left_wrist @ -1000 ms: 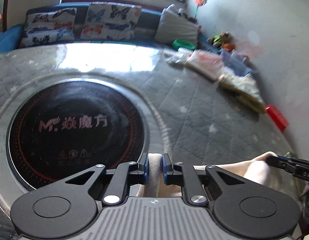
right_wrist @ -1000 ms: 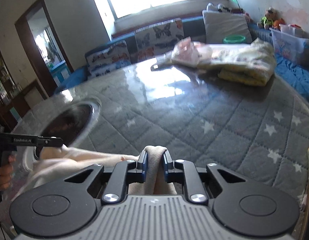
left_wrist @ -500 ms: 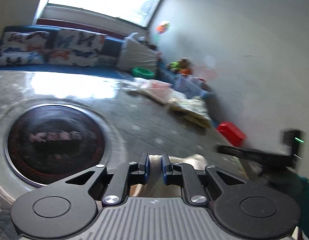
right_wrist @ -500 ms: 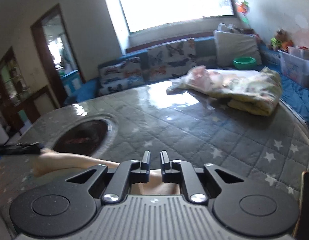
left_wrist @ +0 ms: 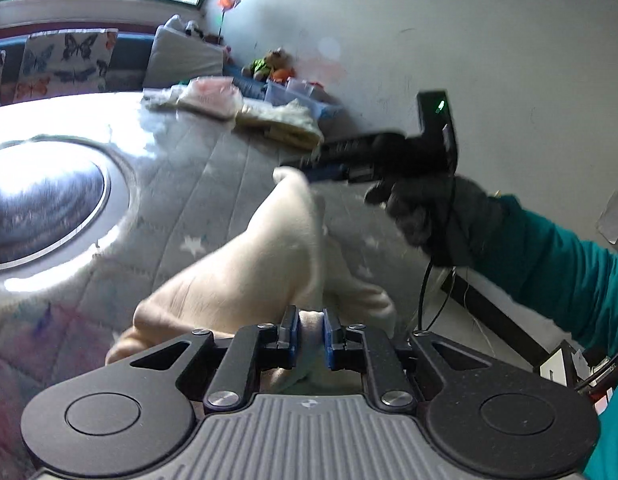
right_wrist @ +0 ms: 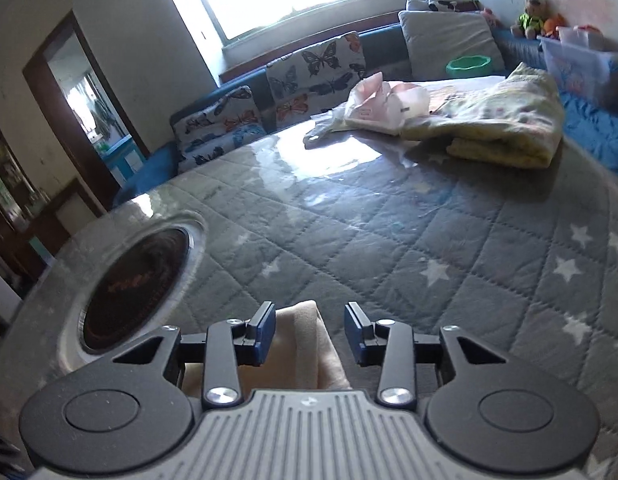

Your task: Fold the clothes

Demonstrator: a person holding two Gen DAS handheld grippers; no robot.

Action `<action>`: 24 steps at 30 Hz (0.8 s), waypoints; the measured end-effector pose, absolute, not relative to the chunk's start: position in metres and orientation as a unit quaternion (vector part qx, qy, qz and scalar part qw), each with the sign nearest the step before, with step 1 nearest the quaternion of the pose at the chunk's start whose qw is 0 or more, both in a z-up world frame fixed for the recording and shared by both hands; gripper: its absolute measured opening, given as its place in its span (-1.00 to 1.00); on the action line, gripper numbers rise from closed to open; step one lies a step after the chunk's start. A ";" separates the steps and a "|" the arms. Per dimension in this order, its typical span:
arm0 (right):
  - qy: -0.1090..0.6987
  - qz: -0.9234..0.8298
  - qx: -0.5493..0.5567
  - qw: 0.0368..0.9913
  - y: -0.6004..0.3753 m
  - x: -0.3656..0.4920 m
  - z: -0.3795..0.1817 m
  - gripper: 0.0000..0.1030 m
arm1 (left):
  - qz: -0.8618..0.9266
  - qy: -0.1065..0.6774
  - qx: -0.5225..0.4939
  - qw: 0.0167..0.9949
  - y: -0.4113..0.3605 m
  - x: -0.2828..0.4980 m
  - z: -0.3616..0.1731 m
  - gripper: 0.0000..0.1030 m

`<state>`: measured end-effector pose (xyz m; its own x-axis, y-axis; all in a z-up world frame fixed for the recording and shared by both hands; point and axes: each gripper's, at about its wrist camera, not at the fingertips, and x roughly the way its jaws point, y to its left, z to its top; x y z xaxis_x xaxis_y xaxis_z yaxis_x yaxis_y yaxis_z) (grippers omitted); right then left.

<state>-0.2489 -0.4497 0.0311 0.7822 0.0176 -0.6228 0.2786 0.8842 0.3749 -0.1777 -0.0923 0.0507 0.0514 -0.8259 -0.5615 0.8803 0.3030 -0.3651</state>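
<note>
While clamped on bunched edge of cream garment [left_wrist: 269, 264], left gripper [left_wrist: 310, 334] near table edge, blue pads pinching cloth between them. Garment draped up from grey quilted star-print table cover [right_wrist: 409, 240], far corner just beside right gripper [right_wrist: 310, 330]. Right gripper jaws spread apart, cloth lying loose beneath and between. Folded yellow blanket [right_wrist: 505, 120] well apart, at far side.

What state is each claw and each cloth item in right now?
Left claw: shut on the cream garment.
Right claw: open, cloth lying between its fingers.
Cream garment: bunched, one end lifted.
Yellow blanket: folded, on the table.
Pink garment: crumpled, beside the blanket.
</note>
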 end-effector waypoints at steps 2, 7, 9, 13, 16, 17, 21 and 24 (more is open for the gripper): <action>0.322 -0.059 0.240 0.914 -0.451 -0.249 0.031 -0.41 | -0.589 0.354 0.052 0.724 -0.089 -0.183 0.044 -0.73; 0.329 -0.042 0.218 0.918 -0.440 -0.262 0.033 -0.82 | -0.592 0.349 0.052 0.725 -0.084 -0.181 0.046 -0.67; 0.333 -0.042 0.212 0.918 -0.437 -0.270 0.032 -0.84 | -0.593 0.340 0.049 0.729 -0.078 -0.182 0.050 -0.63; 0.341 -0.041 0.200 0.917 -0.432 -0.284 0.029 -0.84 | -0.576 0.322 0.042 0.750 -0.061 -0.183 0.063 -0.29; 0.348 -0.040 0.191 0.917 -0.429 -0.295 0.027 -0.85 | -0.537 0.323 0.014 0.779 -0.050 -0.172 0.070 -0.12; 0.350 -0.040 0.188 0.917 -0.428 -0.299 0.026 -0.85 | -0.520 0.331 0.000 0.787 -0.048 -0.166 0.070 -0.09; 0.354 -0.041 0.182 0.917 -0.424 -0.312 0.024 -0.84 | -0.447 0.390 -0.074 0.802 -0.046 -0.132 0.064 0.05; 0.344 -0.042 0.193 0.918 -0.427 -0.315 0.026 -0.78 | -0.439 0.411 -0.106 0.792 -0.044 -0.116 0.056 0.05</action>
